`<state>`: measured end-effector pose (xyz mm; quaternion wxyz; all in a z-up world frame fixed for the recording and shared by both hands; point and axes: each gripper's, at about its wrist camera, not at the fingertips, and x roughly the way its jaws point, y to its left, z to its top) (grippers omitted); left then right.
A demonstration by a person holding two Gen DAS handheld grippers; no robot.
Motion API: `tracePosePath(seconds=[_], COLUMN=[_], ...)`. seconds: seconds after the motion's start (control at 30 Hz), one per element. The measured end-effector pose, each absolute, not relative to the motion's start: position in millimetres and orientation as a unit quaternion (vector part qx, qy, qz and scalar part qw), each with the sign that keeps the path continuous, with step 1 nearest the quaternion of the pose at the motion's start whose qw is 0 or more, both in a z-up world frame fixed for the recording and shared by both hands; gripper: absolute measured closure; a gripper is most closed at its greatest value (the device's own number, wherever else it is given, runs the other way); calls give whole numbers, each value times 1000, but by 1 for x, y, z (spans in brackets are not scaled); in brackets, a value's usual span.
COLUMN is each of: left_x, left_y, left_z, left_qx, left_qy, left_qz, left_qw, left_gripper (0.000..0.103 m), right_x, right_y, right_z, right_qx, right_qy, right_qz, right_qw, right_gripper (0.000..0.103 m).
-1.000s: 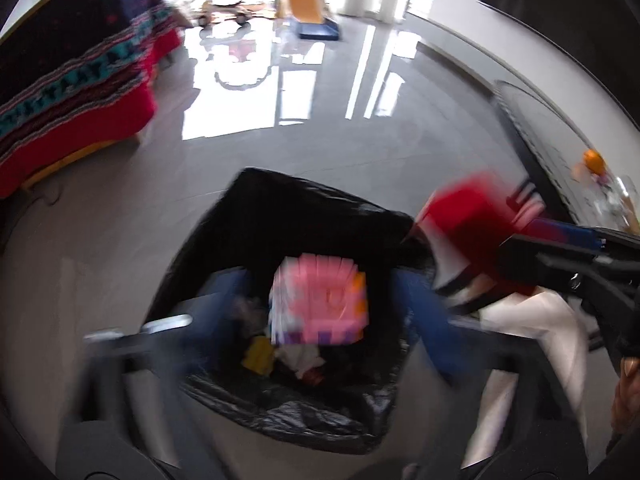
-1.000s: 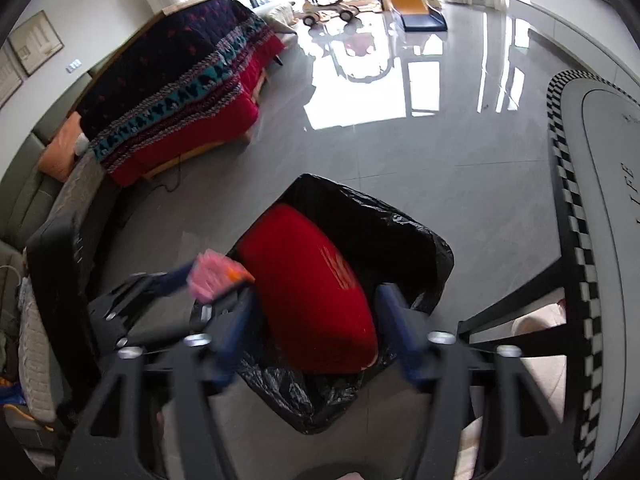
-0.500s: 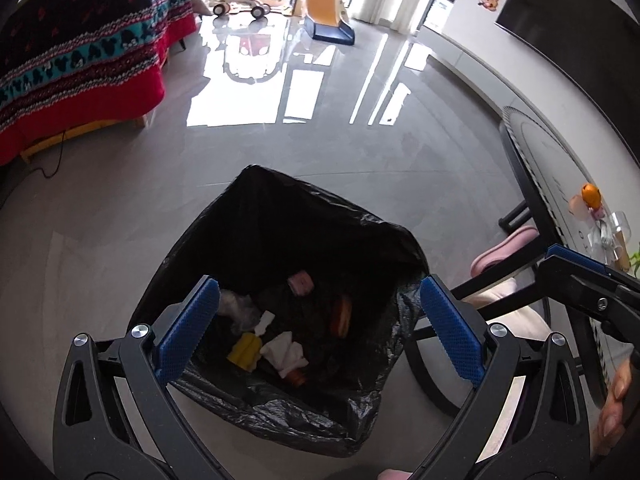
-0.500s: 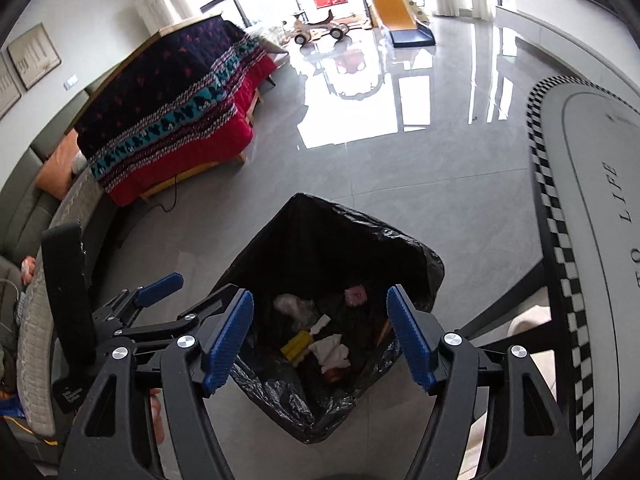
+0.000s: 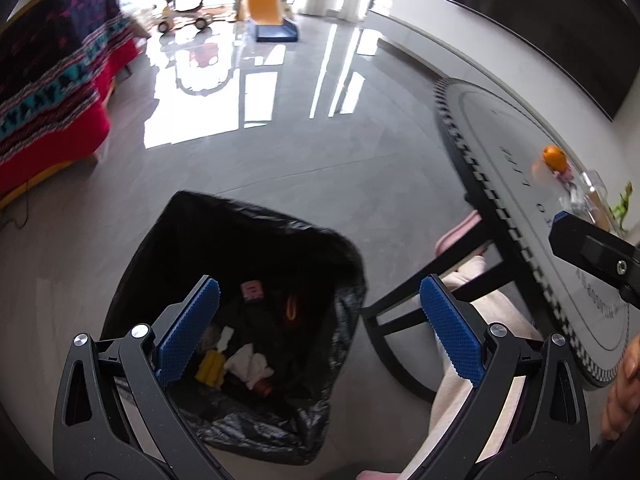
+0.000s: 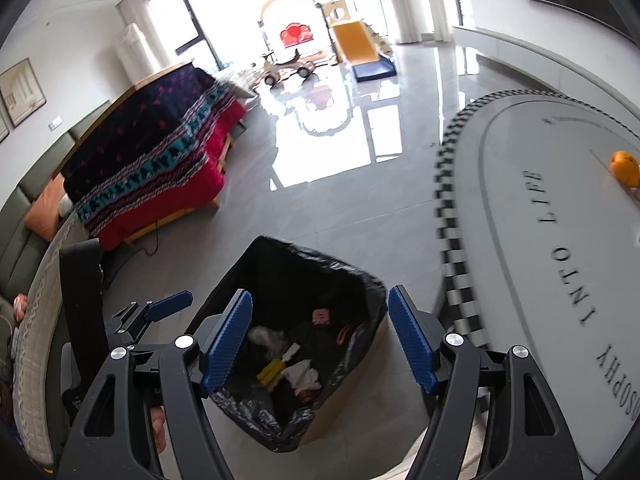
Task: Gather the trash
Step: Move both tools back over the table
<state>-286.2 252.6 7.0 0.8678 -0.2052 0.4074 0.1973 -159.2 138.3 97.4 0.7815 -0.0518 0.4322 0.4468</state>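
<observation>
Now that the pink block and the red packet have dropped into the black-lined trash bin point(image 5: 224, 248), left gripper point(image 5: 318, 328) and right gripper point(image 6: 320, 340) gape apart, empty, freed for more trash.

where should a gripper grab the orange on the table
Across the orange's widest middle, coming down from above: it is round and sits free on the oval table, with clutter only on its far side in the left wrist view.
</observation>
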Motion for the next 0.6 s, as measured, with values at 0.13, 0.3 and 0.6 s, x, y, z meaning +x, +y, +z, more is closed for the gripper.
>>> tracePosePath(seconds=[0.13,0.3,0.6], left_x=[-263,-233,-173], left_y=[237,216,175], left_z=[18,33,50], left_qx=[-189,-164,-127], left_qy=[406,403,401], left_qz=[174,145,93], left_qw=[877,889,902], left_gripper=[6,6,6], right_x=[-144,-120,-64], right_y=[118,90,26], right_z=[103,109,108], right_qx=[-32,-8,37], right_qy=[429,424,425], right_qz=[433,407,331], right_qw=[792,809,842], right_gripper=[31,31,31])
